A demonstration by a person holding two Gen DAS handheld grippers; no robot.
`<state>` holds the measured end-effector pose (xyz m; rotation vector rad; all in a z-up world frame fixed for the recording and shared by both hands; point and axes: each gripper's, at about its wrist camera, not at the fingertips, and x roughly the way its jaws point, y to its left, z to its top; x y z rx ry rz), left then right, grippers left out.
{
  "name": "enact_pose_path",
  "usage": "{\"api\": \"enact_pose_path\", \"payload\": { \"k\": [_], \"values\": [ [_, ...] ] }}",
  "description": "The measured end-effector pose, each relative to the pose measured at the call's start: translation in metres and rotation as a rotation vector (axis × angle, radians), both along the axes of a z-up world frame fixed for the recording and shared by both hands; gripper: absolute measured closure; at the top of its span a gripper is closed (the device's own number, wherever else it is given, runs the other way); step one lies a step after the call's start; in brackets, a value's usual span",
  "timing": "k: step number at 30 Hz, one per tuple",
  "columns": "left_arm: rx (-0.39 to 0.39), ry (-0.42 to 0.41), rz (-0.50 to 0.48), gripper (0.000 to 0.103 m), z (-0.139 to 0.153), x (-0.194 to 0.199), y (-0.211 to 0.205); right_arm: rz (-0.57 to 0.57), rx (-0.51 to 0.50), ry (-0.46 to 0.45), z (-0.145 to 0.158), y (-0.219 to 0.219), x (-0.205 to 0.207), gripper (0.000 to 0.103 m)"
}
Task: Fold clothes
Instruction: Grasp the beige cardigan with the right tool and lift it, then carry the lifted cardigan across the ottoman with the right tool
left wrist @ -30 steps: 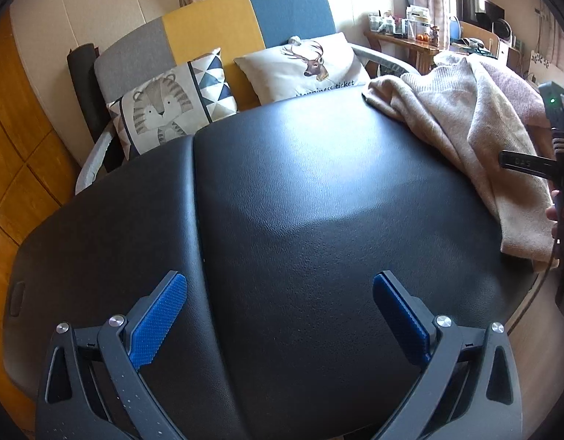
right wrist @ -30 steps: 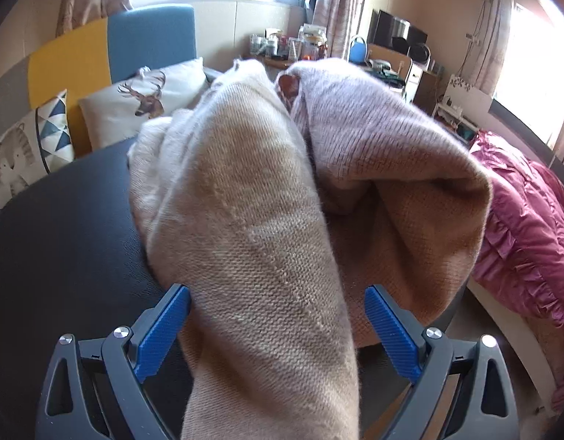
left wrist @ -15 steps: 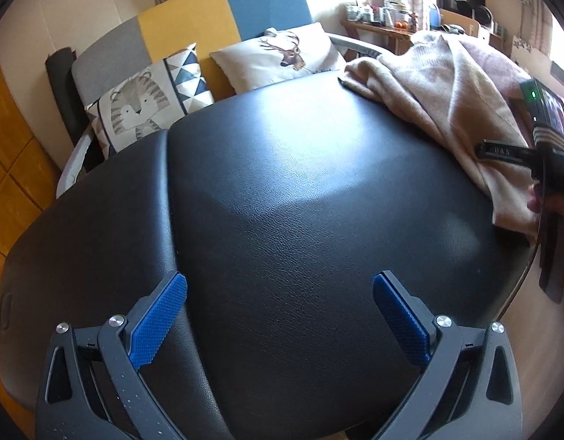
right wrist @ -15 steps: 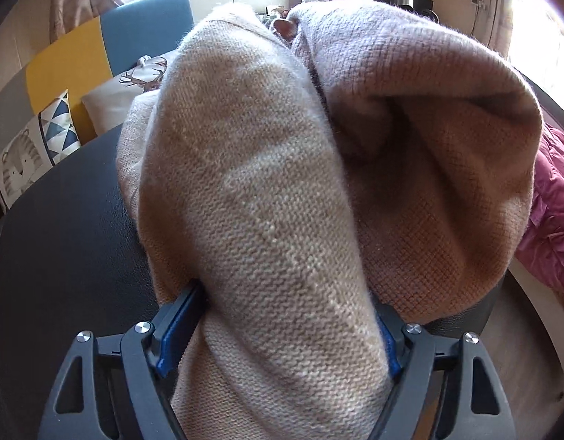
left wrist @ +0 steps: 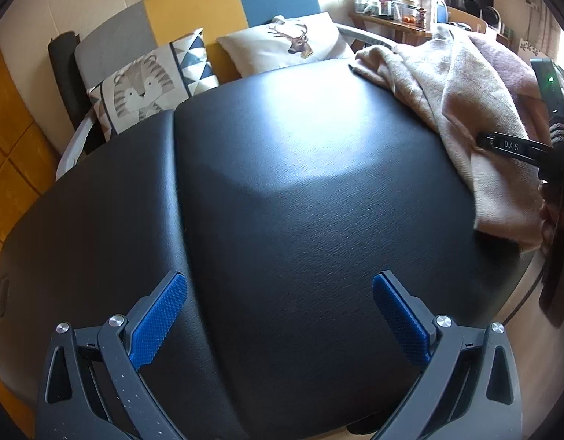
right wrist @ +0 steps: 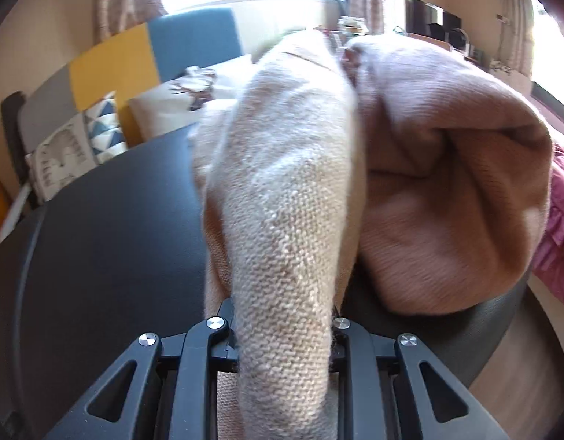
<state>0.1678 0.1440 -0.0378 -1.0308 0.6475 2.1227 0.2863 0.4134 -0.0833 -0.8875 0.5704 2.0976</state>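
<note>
Right gripper (right wrist: 282,333) pinches the beige sweater (right wrist: 292,198) at the black table (left wrist: 282,183)'s right edge — left gripper (left wrist: 280,315) spread, empty, well apart leftward.

Counted from where I stand: two grippers, one sweater, one table, two pillows.

Left gripper (left wrist: 280,315) low in frame; right gripper (right wrist: 282,324) bottom centre; sweater (right wrist: 289,220) mid-frame; black table (left wrist: 300,201) filling the centre; tiger pillow (left wrist: 146,80) and deer pillow (left wrist: 285,46) along the top.
</note>
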Motion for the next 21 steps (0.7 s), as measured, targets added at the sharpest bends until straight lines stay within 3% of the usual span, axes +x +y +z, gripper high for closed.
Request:
{"api": "enact_pose_path", "payload": {
  "k": [5,13,21],
  "values": [
    [-0.006,0.022,0.038,0.000,-0.001,-0.005,-0.018,0.079,-0.001,0.027,0.008,-0.034,-0.025,0.082],
    [-0.003,0.002,0.123,0.000,-0.005,-0.021,-0.054,0.220,-0.033,0.034,-0.006,-0.097,-0.067,0.082],
    [0.001,-0.020,0.195,0.000,-0.014,-0.032,-0.090,0.359,-0.044,0.028,-0.013,-0.170,-0.084,0.082]
  ]
}}
